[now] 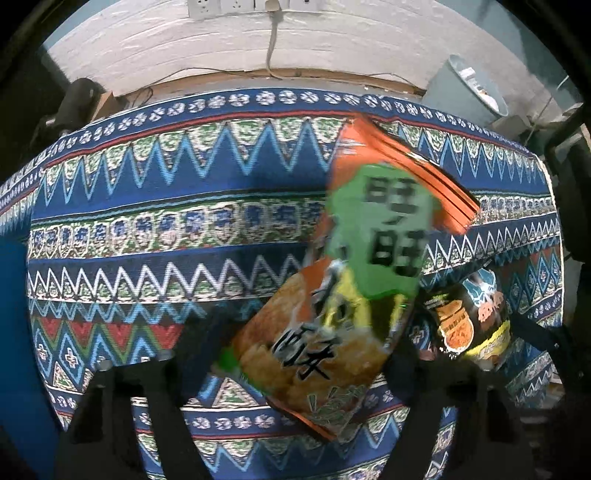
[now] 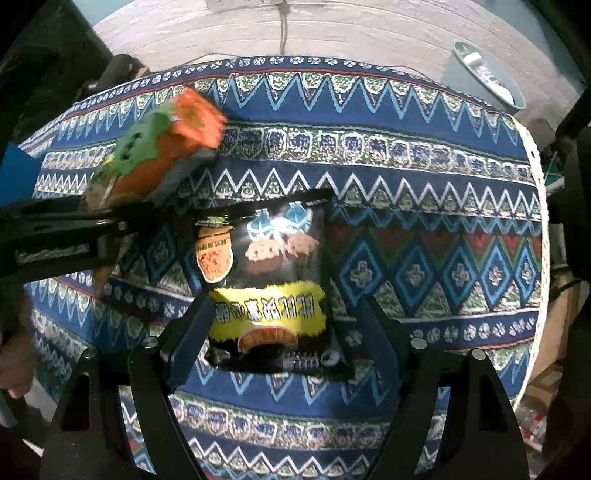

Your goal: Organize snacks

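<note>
An orange and green snack bag (image 1: 332, 295) stands tilted between the fingers of my left gripper (image 1: 310, 343), blurred, its lower end pinched by the jaws. In the right wrist view the same bag (image 2: 159, 147) rises from the left gripper (image 2: 96, 225) at the far left. A black and yellow snack bag (image 2: 269, 280) lies flat on the patterned tablecloth (image 2: 424, 221) between the fingers of my right gripper (image 2: 284, 302). The left pad (image 2: 192, 332) meets the bag's edge; a strip of cloth shows before the right one. The black bag (image 1: 469, 317) also shows at the lower right of the left wrist view.
A teal bin (image 2: 487, 74) stands beyond the table's back right corner. A white brick wall with a power strip (image 1: 255, 5) and a hanging cable runs behind. The table edge (image 2: 535, 184) curves down the right. A hand (image 2: 14, 350) grips the left tool.
</note>
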Tool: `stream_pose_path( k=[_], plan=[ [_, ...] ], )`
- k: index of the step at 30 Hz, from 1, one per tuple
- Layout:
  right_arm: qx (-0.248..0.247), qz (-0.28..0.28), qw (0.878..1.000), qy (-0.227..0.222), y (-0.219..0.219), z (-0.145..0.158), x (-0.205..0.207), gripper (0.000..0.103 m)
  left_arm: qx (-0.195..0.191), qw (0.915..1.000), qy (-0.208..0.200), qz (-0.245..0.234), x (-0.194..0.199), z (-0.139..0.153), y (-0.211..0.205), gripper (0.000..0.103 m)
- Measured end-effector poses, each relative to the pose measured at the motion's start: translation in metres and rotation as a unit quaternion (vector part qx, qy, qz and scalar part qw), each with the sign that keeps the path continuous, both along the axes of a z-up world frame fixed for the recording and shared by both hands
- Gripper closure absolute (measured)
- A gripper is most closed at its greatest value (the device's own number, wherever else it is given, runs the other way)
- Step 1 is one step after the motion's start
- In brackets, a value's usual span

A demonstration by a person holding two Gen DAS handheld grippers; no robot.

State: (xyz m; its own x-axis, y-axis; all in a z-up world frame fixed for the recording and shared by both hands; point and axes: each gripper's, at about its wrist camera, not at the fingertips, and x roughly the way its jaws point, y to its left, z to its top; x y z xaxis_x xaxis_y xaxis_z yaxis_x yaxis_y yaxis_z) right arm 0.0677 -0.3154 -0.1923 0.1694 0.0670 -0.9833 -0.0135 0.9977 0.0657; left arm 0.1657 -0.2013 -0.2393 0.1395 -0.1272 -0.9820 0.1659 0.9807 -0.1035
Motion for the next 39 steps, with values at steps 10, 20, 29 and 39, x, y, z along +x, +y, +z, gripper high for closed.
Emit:
stream_pose_path(
  k=[10, 20, 29, 39],
  plan=[
    [-0.005, 0.004, 1.000, -0.005, 0.021, -0.020, 0.018, 0.024, -0.010, 0.9993, -0.010, -0.034, -0.007, 0.000, 0.006, 0.058],
    [-0.024, 0.016, 0.999, -0.013, 0.041, -0.024, 0.013, 0.039, 0.014, 0.9985, -0.027, -0.046, -0.031, 0.012, 0.017, 0.063],
    [-0.023, 0.024, 0.999, -0.029, 0.039, 0.004, 0.002, 0.039, 0.026, 0.9965, -0.056, -0.057, -0.070, 0.043, 0.076, 0.063],
    [-0.011, 0.036, 0.997, -0.070, 0.052, 0.055, -0.009, 0.039, 0.028, 0.9931, -0.103, -0.047, -0.096, 0.097, 0.119, 0.063]
  ],
)
